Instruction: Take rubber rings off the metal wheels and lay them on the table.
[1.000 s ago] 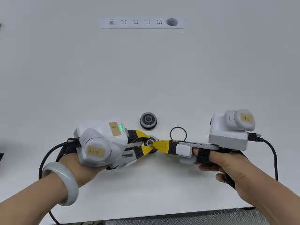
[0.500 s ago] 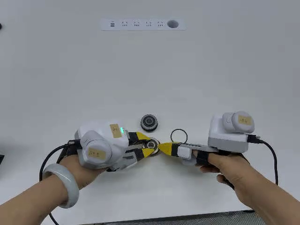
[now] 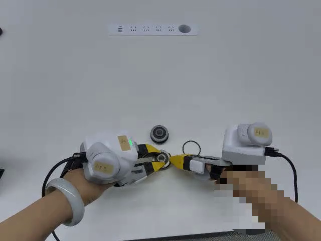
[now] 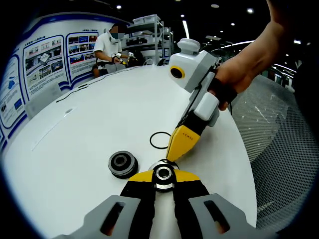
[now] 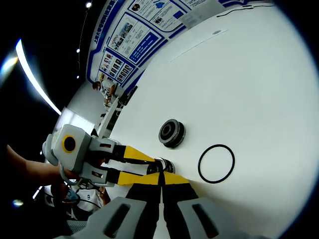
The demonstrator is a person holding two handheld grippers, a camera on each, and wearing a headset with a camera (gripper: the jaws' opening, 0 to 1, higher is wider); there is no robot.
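Note:
My left gripper [image 3: 159,159] is shut on a small metal wheel [image 3: 162,158], held just above the table; its yellow jaws clamp the wheel [image 4: 163,175] from both sides. My right gripper [image 3: 173,160] comes in from the right with its jaws together, tips touching the wheel's rim [image 5: 162,165]. I cannot tell whether they pinch the wheel's rubber ring. A second wheel [image 3: 159,133] with a black rubber ring lies flat behind them. One loose black rubber ring [image 3: 191,147] lies on the table to its right, also seen as the loose ring [image 5: 216,163].
A white power strip [image 3: 153,29] lies at the far edge of the white table [image 3: 241,85]. Cables trail from both grippers toward the front edge. People stand by display boards in the background of the left gripper view.
Both grippers stay joined at the held wheel and have drifted slightly toward the front edge. The loose ring and the second wheel have not moved.

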